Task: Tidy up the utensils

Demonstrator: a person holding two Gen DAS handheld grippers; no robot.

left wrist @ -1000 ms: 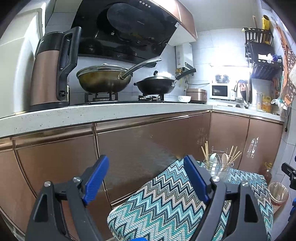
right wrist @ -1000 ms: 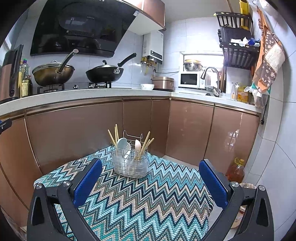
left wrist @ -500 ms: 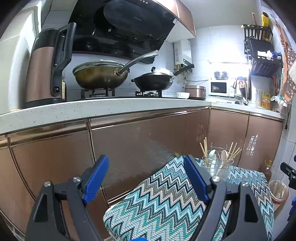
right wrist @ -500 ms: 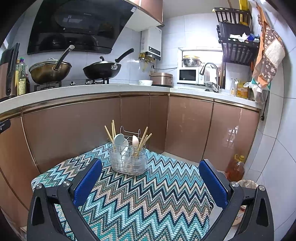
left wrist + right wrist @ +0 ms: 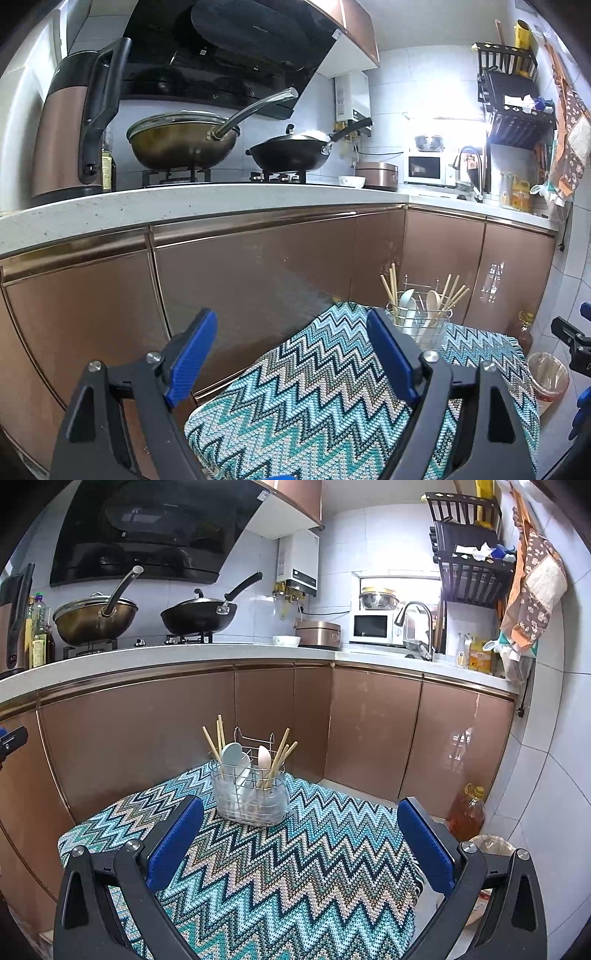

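Utensils (image 5: 255, 757) are seen standing upright in a clear plastic caddy (image 5: 251, 797) fitted with a thin wire frame, which rests toward the far edge of the small counter draped with a knitted zigzag cloth (image 5: 280, 867) in teal, white and black. Pale wooden chopsticks (image 5: 214, 738) and two smooth, pale spoons (image 5: 232, 757) are held inside, leaning at loose angles.

Both tongs are spread wide and nothing is gripped: the right tongs (image 5: 301, 845) are aimed at the caddy from the near side, the left tongs (image 5: 295, 360) are held off to the side, partly over the counter's edge.

A tip-over is judged the main risk, since the caddy looks light and is loaded high; a sideways nudge on a chopstick could topple it. The soft cloth could also be dragged, and the slim, smooth chopsticks could slip from the flat blue rubbery pads (image 5: 173, 845).
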